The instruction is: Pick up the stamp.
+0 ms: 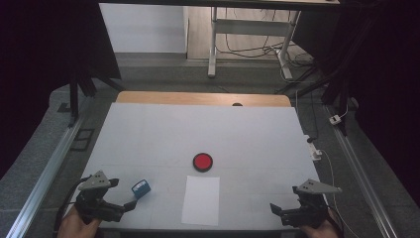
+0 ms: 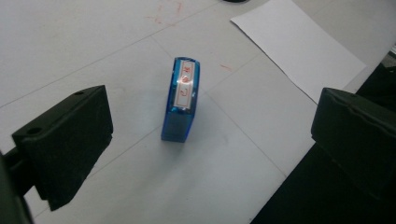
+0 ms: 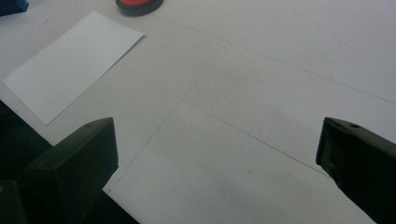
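The left tongs, jaws apart, line up on the blue stamp, which lies just left of the paper sheet. Next, I judge, they must close on its sides (the right tongs wait apart, right of the sheet).

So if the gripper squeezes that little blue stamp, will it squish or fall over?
The blue stamp looks like hard plastic, so it probably won't squish. It's tall and narrow, so a sideways nudge could tip it. Its sides look glossy, so it might slip a bit. The left gripper is open around it, not touching.
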The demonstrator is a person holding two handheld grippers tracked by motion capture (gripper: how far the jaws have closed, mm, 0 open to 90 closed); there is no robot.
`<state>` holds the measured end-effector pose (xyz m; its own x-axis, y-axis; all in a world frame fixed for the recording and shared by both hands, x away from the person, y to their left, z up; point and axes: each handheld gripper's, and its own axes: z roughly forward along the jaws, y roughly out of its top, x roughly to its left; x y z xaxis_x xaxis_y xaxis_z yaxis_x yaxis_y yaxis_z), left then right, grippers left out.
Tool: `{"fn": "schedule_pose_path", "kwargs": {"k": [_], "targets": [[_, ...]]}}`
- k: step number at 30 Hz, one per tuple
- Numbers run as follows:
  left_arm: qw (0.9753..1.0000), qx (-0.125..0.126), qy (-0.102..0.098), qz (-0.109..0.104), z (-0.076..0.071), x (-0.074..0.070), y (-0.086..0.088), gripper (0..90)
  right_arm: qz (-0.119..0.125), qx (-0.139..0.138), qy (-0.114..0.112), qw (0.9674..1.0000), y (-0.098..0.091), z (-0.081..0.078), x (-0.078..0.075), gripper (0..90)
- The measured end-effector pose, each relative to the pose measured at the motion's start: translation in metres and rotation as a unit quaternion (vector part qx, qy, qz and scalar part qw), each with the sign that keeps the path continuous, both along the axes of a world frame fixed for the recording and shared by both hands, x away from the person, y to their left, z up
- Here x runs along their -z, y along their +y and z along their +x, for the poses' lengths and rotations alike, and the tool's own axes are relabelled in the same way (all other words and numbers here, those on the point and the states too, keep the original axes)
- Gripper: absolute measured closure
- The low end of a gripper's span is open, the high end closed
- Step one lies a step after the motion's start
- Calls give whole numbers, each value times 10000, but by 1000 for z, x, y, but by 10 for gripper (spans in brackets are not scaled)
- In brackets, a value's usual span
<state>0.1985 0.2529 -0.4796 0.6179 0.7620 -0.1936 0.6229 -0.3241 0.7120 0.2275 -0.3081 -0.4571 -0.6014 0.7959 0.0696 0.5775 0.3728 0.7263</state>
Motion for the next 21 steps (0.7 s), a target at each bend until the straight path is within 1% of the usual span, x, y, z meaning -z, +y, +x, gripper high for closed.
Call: {"fn": "schedule_pose_path", "kwargs": {"k": [3, 4, 7, 8, 9, 12, 16, 21], "targets": [[10000, 2, -3, -60, 3, 0, 0, 0, 9, 9, 6, 10000, 0, 0, 0, 0], [10000, 6, -3, -51, 4, 0, 0, 0, 17, 11, 9, 10000, 0, 0, 0, 0], [10000, -10, -46, 47, 9, 1, -2, 0, 19, 16, 14, 10000, -1, 0, 0, 0], [10000, 40, -22, 65, 13, 1, -4, 0, 19, 16, 19, 10000, -1, 0, 0, 0], [10000, 40, -22, 65, 13, 1, -4, 0, 13, 10, 26, 10000, 0, 1, 0, 0], [9999, 96, -60, 127, 19, 2, -7, 0, -21, 1, 34, 10000, 0, 0, 0, 0], [9994, 156, 52, 318, 26, 6, -11, 0, -14, -1, 37, 10000, 0, 1, 0, 0], [9993, 82, 118, 340, 33, 9, -13, 0, -19, -10, 47, 10000, 0, 1, 0, 0]]}}
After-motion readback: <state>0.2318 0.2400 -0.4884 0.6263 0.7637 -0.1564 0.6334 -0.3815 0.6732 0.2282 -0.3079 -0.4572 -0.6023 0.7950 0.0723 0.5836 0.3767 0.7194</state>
